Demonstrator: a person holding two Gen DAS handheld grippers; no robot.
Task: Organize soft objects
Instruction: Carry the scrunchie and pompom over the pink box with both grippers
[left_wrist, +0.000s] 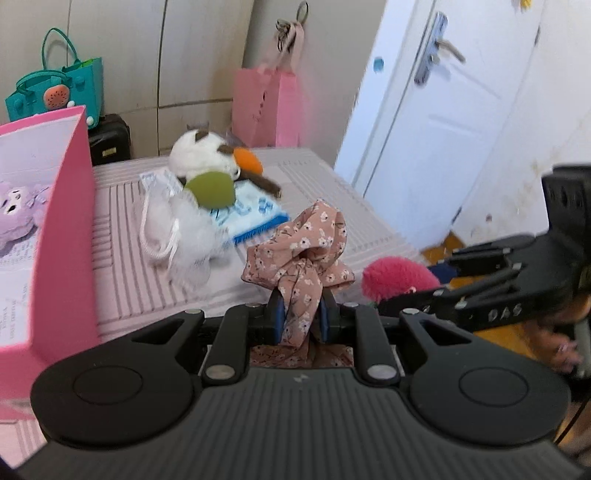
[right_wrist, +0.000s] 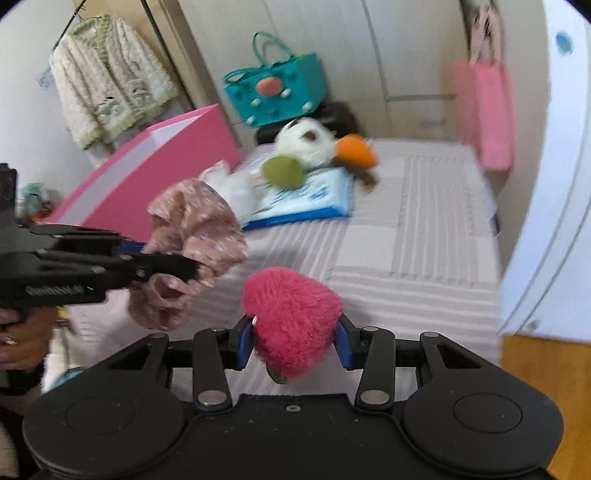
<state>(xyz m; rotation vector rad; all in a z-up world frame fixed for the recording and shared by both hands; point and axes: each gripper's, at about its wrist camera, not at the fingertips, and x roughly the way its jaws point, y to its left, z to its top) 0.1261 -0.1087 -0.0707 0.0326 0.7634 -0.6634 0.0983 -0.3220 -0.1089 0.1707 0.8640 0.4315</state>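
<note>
Holding a floral scrunchie (left_wrist: 301, 254) in my left hand-held gripper (left_wrist: 300, 319), clamped tight; the right hand-held gripper (right_wrist: 293, 341) pinches a pink plush heart (right_wrist: 291, 321), both above the bed (right_wrist: 406, 229).

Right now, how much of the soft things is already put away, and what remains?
Done: a purple plush seems to lie inside the pink box. In hand: the left tool is shut on the floral scrunchie, the right tool on the pink furry toy, both lifted off the bed. Left: the white plush, the mesh sponge and the blue-white pack lie on the bed.
</note>
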